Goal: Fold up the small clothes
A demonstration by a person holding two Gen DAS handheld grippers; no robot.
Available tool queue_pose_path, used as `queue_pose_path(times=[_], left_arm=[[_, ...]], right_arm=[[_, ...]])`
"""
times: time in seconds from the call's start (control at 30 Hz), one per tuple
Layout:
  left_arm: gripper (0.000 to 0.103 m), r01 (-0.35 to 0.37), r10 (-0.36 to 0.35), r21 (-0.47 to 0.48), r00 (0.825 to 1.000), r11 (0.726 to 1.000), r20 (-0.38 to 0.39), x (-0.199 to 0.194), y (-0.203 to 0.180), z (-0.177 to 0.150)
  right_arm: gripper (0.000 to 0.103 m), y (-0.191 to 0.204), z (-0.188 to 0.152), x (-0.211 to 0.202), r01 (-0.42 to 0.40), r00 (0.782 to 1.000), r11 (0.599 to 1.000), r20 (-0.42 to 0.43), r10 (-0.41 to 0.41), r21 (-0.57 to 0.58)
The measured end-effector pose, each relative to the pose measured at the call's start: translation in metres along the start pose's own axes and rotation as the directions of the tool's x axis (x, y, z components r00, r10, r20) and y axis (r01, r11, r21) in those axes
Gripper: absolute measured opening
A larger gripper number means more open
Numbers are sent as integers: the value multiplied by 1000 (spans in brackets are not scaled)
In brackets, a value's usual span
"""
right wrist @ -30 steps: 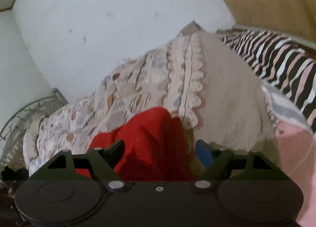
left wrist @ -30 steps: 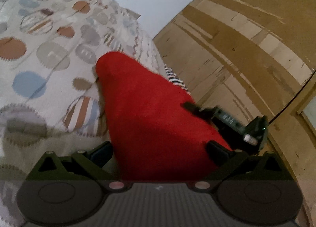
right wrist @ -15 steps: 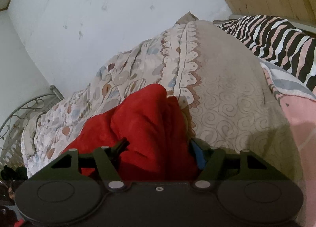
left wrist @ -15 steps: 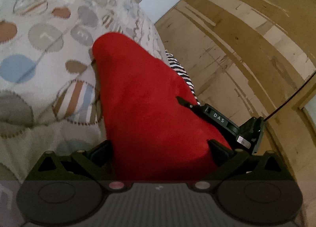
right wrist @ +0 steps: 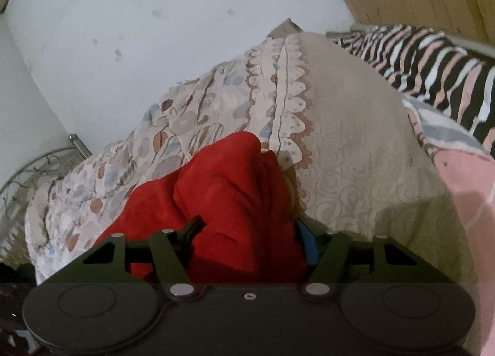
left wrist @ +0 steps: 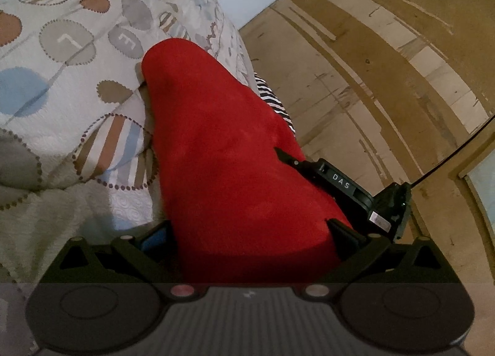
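A red fleece garment (left wrist: pixel 216 139) lies bunched over the patterned quilt. In the left wrist view it fills the whole gap of my left gripper (left wrist: pixel 247 232), whose jaws are shut on it, blue pad (left wrist: pixel 154 240) against its left edge. My right gripper (left wrist: pixel 340 182) shows at the garment's right side there, its fingertip against the cloth. In the right wrist view a thick fold of the red garment (right wrist: pixel 229 176) sits between the jaws of my right gripper (right wrist: pixel 250 232). Those jaws are closing, and both fingers press into the cloth.
The quilt (right wrist: pixel 355 155) with round prints and a scalloped border covers the bed. A black, white and pink striped fabric (right wrist: pixel 433 59) and a pink cloth (right wrist: pixel 464 186) lie to the right. A wooden panel (left wrist: pixel 371 62) stands beyond the bed. A metal bed frame (right wrist: pixel 37 164) is at far left.
The right jaws have narrowed onto the red fold, which now bulges up more between them. The left gripper has sunk a little toward the quilt, still holding the garment.
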State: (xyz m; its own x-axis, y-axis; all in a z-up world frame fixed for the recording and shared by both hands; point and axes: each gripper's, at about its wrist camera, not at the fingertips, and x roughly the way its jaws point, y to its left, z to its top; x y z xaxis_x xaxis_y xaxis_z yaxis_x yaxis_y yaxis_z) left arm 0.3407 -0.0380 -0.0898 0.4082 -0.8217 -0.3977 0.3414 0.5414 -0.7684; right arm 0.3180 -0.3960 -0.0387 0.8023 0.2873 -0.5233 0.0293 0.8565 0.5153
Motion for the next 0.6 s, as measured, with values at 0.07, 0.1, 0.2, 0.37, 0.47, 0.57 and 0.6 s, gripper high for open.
queue_pose_path(times=[0.07,0.1,0.2,0.37,0.47,0.57,0.6], left_arm=[[103,26,-26,-24,1000,999,-6,2,5,-1],[103,40,-40,-39,999,998,-10,4,9,-1],[103,65,-67,-59,998,996,-21,7,14,0],[101,80,-82,-57,996,995,-27,7,17,1],[93,103,-104,-56,995,993,-13,1,21,0],[86,112,-111,-30,994,993,20,-7,18,-4],[85,112,-111,-21,993,993,30,-9,17,-5]], right_arm=[[64,1,-1,0,7,1000,1000,4,-7,0],[65,3,-1,0,15,1000,1000,8,-15,-3],[61,11,-2,-2,43,999,999,11,-43,-23],[47,34,3,-6,91,996,989,-11,-93,-115],[44,45,3,-9,119,992,981,-10,-122,-154],[40,53,0,-17,126,992,979,30,-123,-159],[40,57,-1,-19,124,992,979,44,-119,-162]])
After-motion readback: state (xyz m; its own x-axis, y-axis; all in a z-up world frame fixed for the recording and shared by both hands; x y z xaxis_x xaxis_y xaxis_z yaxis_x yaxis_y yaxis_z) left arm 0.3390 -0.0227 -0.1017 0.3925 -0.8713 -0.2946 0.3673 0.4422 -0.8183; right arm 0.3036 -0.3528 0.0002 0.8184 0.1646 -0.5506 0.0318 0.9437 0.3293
